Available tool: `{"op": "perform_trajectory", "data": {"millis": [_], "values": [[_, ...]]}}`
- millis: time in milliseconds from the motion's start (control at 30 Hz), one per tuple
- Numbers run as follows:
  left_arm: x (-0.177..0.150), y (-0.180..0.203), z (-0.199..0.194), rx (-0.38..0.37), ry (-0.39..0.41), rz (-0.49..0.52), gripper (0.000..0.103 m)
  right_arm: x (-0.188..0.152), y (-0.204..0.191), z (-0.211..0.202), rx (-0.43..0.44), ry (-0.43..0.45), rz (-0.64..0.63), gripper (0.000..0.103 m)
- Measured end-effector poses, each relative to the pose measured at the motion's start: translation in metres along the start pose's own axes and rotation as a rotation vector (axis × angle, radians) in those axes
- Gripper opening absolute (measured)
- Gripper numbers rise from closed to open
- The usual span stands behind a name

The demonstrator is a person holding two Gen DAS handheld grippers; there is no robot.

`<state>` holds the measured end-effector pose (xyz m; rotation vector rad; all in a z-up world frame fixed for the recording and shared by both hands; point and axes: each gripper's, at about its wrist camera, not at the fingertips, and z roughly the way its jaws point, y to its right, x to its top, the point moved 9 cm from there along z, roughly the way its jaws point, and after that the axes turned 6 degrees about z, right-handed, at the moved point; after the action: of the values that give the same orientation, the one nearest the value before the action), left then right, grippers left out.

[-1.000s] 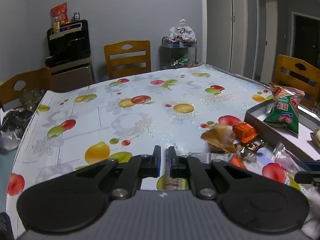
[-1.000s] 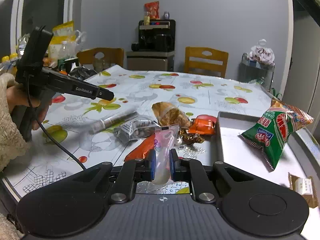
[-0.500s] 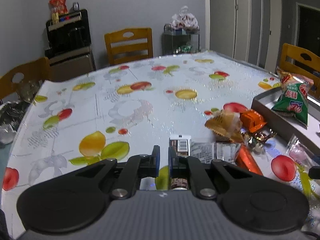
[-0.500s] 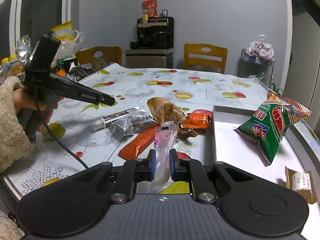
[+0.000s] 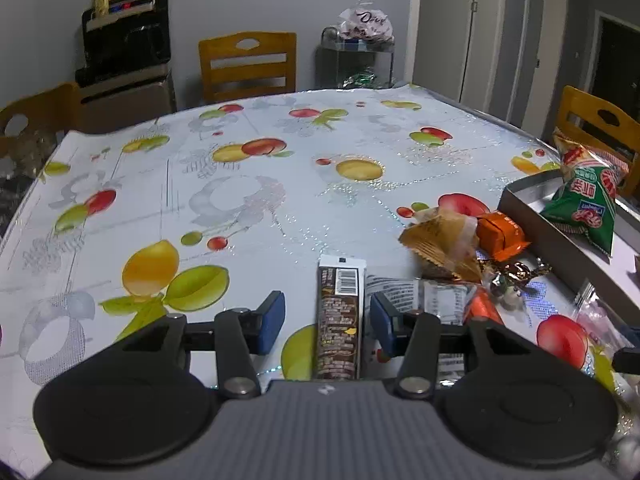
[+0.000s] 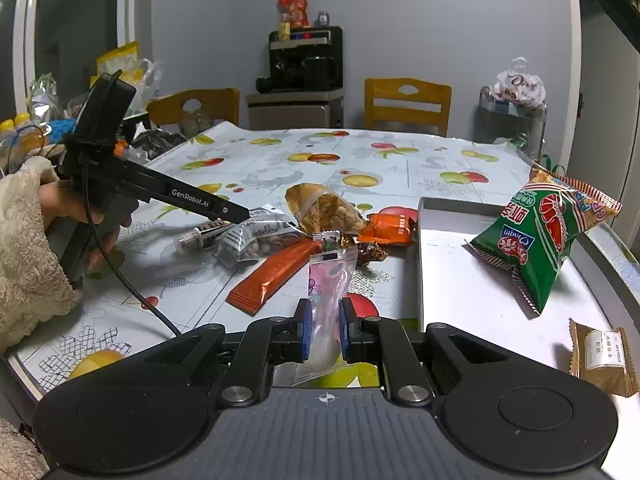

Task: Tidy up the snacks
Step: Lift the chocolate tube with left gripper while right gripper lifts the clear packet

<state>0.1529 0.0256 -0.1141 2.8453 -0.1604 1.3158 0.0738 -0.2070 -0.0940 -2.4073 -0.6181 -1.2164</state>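
My left gripper (image 5: 327,320) is open, its blue pads either side of a brown chocolate bar (image 5: 340,316) lying on the fruit-print tablecloth. My right gripper (image 6: 324,330) is shut on a clear pink candy packet (image 6: 328,280), held above the table beside the grey tray (image 6: 424,280). The tray holds a green shrimp-chip bag (image 6: 540,232) and a small tan packet (image 6: 602,356). Loose snacks lie left of the tray: an orange stick pack (image 6: 276,272), a clear nut pack (image 6: 256,240), a tan peanut bag (image 6: 324,208), an orange wrapper (image 6: 390,228).
The left gripper and the hand holding it show in the right wrist view (image 6: 236,210), over the snack pile. Wooden chairs (image 5: 248,66) stand around the table. A coffee machine on a cabinet (image 6: 306,62) and a glass side table with a bag (image 6: 516,120) stand by the far wall.
My left gripper has opened and now straddles the brown chocolate bar, which lies on the table. My right gripper keeps hold of the pink packet and has hardly moved.
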Motion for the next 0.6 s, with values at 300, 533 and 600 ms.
{"op": "perform_trajectory", "data": {"millis": [300, 533, 600], "values": [[-0.014, -0.002, 0.006, -0.006, -0.038, 0.018, 0.041, -0.001, 0.001, 0.004, 0.011, -0.005, 0.008, 0.016], [-0.013, 0.002, 0.006, -0.029, -0.013, 0.001, 0.021, -0.001, 0.001, 0.000, 0.007, 0.001, 0.008, 0.016], [-0.014, 0.001, 0.004, -0.034, -0.013, -0.009, 0.020, -0.001, 0.001, -0.001, 0.004, 0.003, 0.010, 0.016]]}}
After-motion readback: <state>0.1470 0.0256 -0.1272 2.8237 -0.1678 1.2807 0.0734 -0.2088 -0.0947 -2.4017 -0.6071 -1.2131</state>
